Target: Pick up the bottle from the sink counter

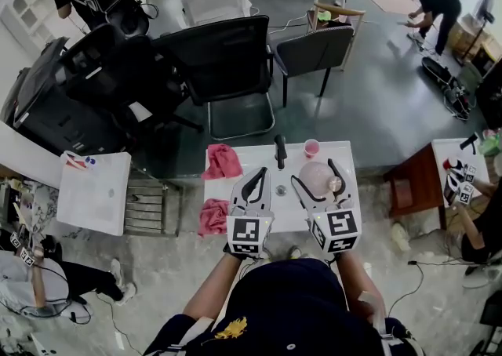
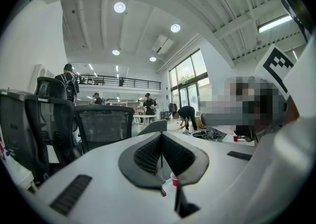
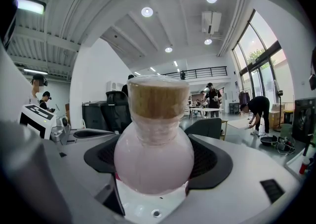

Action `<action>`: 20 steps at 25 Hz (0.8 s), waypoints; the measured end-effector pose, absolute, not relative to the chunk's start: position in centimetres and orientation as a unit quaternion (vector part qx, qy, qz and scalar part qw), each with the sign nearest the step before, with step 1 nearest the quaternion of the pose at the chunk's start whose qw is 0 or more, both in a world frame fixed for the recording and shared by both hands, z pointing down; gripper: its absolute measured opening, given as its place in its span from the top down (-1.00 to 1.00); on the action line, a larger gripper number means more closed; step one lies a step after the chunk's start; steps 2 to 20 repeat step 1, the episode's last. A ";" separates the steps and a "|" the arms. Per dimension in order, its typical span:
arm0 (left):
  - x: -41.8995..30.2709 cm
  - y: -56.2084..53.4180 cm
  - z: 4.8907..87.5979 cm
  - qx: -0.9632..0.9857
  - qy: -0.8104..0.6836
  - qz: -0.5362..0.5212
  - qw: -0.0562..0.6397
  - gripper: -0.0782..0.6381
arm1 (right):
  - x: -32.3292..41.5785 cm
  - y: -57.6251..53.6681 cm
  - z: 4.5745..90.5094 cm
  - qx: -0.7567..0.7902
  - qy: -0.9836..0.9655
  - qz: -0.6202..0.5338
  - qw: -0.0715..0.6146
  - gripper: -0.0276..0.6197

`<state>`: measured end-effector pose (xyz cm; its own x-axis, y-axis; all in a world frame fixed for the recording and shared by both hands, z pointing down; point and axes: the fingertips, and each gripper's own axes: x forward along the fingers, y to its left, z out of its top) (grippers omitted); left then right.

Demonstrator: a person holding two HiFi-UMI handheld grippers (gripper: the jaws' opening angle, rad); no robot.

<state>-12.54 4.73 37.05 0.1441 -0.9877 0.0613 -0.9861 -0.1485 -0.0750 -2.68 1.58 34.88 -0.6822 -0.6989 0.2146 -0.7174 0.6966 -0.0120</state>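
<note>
**Head view.** White sink counter [image 1: 255, 155] lies directly below the person, with a black tap [image 1: 280, 150] at its far edge. A small pink cup [image 1: 312, 147] stands just right of the tap. The round-bellied translucent pink bottle with a cork stopper [image 1: 316, 180] is on the counter's right half, between the jaws of the right gripper [image 1: 319, 174]. The left gripper [image 1: 255, 182] hangs over the middle, near the drain. There are 2 crumpled pink cloths: 1 [image 1: 223, 161] at the far left corner, 1 [image 1: 212, 216] draped over the near left edge.

**Left gripper view.** Pads are pressed together with nothing between them. The small cup [image 2: 174, 179] shows low beyond the tips.

**Right gripper view.** Jaws are closed round the bottle's belly, 1 pad each side, both apparently in contact. Cannot tell whether the base rests on the white surface or sits just above it. The cork [image 3: 158, 99] stands well above the pads.

**Step in hand (judgement).** The grip sits on the widest curve, so the smooth wall could slide. Hold firm, lift straight up and keep the bottle upright.

**Room.** The tap and cup lie beyond the bottle, and the counter's right edge is near. Open space is above and toward the person; keep the left gripper out of that path
</note>
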 end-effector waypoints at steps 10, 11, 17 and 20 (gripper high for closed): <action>-12.6 4.7 37.0 -0.756 0.653 -0.047 0.009 0.73 | -2.7 1.5 34.9 0.387 -0.916 0.050 0.097 -0.36; -12.6 4.7 37.0 -0.756 0.653 -0.047 0.009 0.73 | -2.7 1.5 34.9 0.387 -0.916 0.050 0.097 -0.36; -12.6 4.7 37.0 -0.756 0.653 -0.047 0.009 0.73 | -2.7 1.5 34.9 0.387 -0.916 0.050 0.097 -0.36; -12.6 4.7 37.0 -0.756 0.653 -0.047 0.009 0.73 | -2.7 1.5 34.9 0.387 -0.916 0.050 0.097 -0.36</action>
